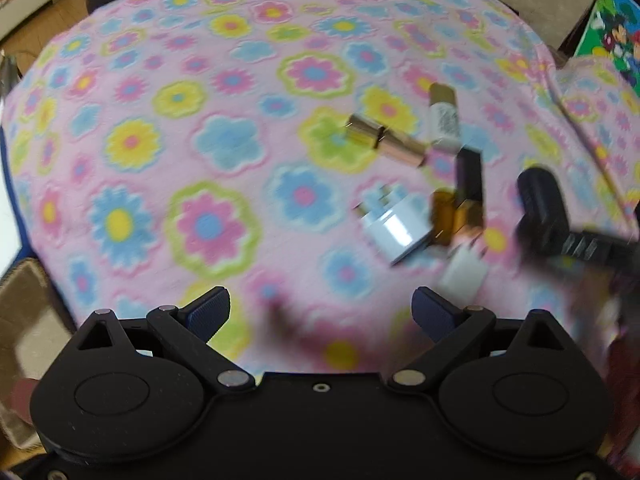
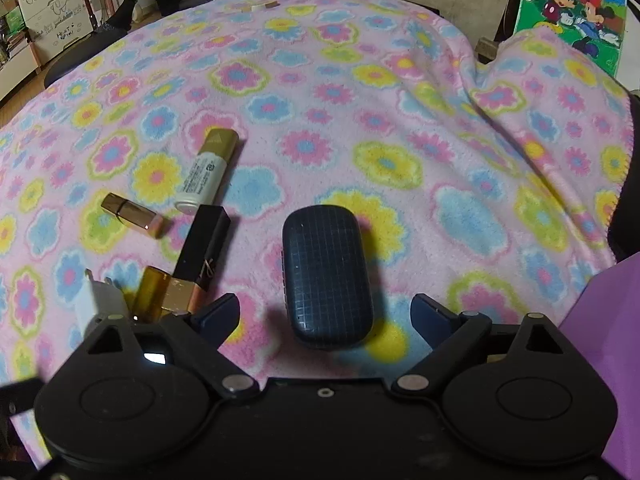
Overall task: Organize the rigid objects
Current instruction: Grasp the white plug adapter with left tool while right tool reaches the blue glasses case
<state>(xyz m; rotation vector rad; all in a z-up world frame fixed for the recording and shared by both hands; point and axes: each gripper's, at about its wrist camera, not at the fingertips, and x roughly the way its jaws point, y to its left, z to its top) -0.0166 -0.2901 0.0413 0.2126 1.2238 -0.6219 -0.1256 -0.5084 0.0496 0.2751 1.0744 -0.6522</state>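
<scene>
Your right gripper (image 2: pixel 325 312) spread wide, nothing gripped; dark grid-textured case (image 2: pixel 327 276) lies on floral blanket (image 2: pixel 400 92) between its fingers, untouched. Left of case: black tube (image 2: pixel 204 240), gold-capped white tube (image 2: pixel 208 168), rose-gold lipstick (image 2: pixel 132 210), white plug (image 2: pixel 100 300). Your left gripper (image 1: pixel 322 312) wide, empty; view blurred.

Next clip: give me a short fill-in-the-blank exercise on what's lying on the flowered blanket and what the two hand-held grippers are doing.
1. The dark case with the grid texture lies between the fingers of the ____ hand-held gripper.
2. The left hand-held gripper is open and holds ____.
3. The white tube has a ____ cap.

Missing words: right; nothing; gold
</scene>
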